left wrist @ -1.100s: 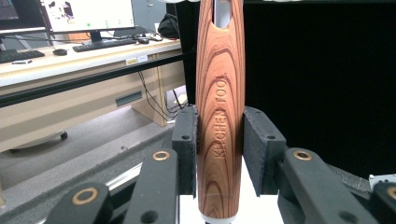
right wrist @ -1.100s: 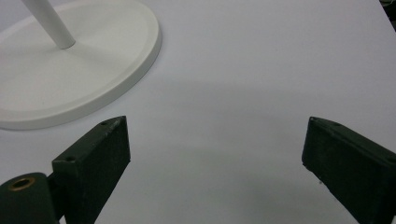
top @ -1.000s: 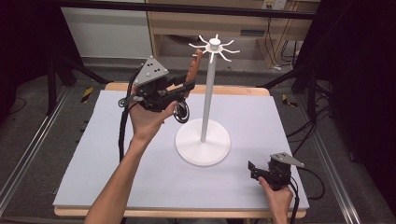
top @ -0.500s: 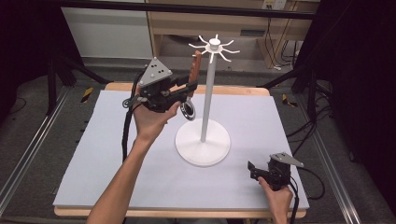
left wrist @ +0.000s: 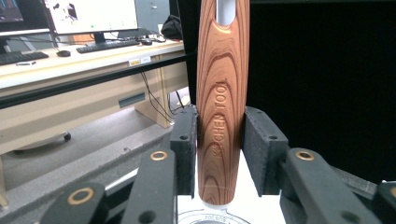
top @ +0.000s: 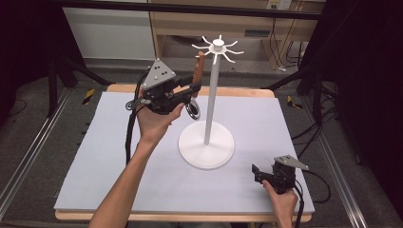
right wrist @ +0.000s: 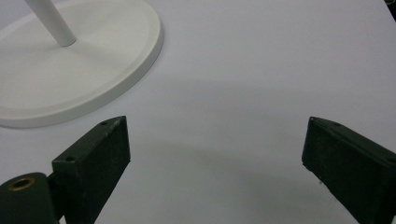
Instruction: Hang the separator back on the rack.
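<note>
1. Okay, no containers on the counter (top: 114,156); a white rack stand (top: 207,142) sits mid-counter, round base flat, thin pole upright, hook prongs (top: 217,47) spread at the top with nothing hanging on them.
2. Left tongs (top: 189,89) are raised above the counter's far left part, clenched on a wood-grain utensil handle (left wrist: 221,102).
3. In the left gripper view the jaws sit narrow, both pads pressed on the handle's lower half, one each side.
4. Handle's long axis runs roughly upright, slightly tilted; embossed lettering runs along it, and a slot hole (left wrist: 225,11) shows at the upper end.
5. In the high view the handle's top reaches near the prongs, just left of the pole; I can't tell if it touches a prong.
6. A round metal utensil head (top: 192,110) hangs below the left tongs, pointing down, near the pole and above the base.
7. Right tongs (top: 259,173) rest low at the counter's near right corner, released: jaws wide apart, grasping nothing, bare counter between them.
8. Right tongs point toward the base, well apart from it.
</note>
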Available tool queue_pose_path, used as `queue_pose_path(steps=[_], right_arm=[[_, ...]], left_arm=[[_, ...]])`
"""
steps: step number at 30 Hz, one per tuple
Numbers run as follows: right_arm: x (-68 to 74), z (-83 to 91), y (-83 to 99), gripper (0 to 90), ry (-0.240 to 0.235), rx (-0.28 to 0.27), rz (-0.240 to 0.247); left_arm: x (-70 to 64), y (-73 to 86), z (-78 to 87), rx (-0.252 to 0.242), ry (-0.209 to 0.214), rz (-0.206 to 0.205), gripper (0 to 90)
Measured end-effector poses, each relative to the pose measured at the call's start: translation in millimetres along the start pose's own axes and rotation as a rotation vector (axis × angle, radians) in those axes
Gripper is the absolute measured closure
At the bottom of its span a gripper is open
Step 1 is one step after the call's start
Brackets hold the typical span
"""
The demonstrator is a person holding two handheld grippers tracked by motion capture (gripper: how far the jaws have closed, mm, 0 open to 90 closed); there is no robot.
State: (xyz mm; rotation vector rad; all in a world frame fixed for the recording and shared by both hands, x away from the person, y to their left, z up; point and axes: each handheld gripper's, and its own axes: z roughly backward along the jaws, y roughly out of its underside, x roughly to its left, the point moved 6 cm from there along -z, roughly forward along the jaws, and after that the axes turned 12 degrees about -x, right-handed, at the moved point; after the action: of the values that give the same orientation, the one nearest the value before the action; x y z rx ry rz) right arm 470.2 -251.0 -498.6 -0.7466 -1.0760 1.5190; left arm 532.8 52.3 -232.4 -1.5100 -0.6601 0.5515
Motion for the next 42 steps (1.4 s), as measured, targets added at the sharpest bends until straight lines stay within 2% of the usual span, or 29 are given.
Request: queue_pose_path(steps=[4,7,16,20,22,23,25,29,35,42], right_arm=[[0.0,0.0,0.0,8.1,0.001,0.000,-0.002],[-0.3,0.2,0.2,8.1,0.002,0.003,-0.004],[0.3,-0.3,0.6,8.1,0.003,0.004,-0.005],[0.4,-0.5,0.8,8.1,0.002,0.005,-0.004],[0.4,-0.5,0.9,8.1,0.002,0.005,-0.004],[0.4,-0.6,1.0,8.1,0.003,0.005,-0.004],[0.4,-0.8,1.3,8.1,0.004,0.007,-0.004],[-0.4,-0.3,1.7,8.1,0.006,0.007,-0.002],[-0.4,0.7,2.0,8.0,0.008,0.004,-0.012],[0.1,0.2,2.4,8.0,0.007,0.008,-0.003]], left_arm=[[2.1,2.6,5.2,0.004,0.000,0.000,62.8],[5.9,4.7,11.8,0.001,-0.013,-0.002,57.7],[22.4,19.0,37.0,0.017,-0.046,0.016,48.2],[30.8,33.6,53.8,0.037,-0.069,0.014,44.6],[32.6,36.9,57.1,0.040,-0.073,0.018,43.9],[36.8,44.1,64.3,0.058,-0.079,0.019,43.5],[38.4,47.7,67.7,0.061,-0.086,0.024,43.0],[46.2,64.2,83.8,0.098,-0.111,0.026,41.8],[50.9,78.9,98.9,0.129,-0.128,0.022,40.0],[52.0,102.7,114.6,0.143,-0.139,0.046,39.6]])
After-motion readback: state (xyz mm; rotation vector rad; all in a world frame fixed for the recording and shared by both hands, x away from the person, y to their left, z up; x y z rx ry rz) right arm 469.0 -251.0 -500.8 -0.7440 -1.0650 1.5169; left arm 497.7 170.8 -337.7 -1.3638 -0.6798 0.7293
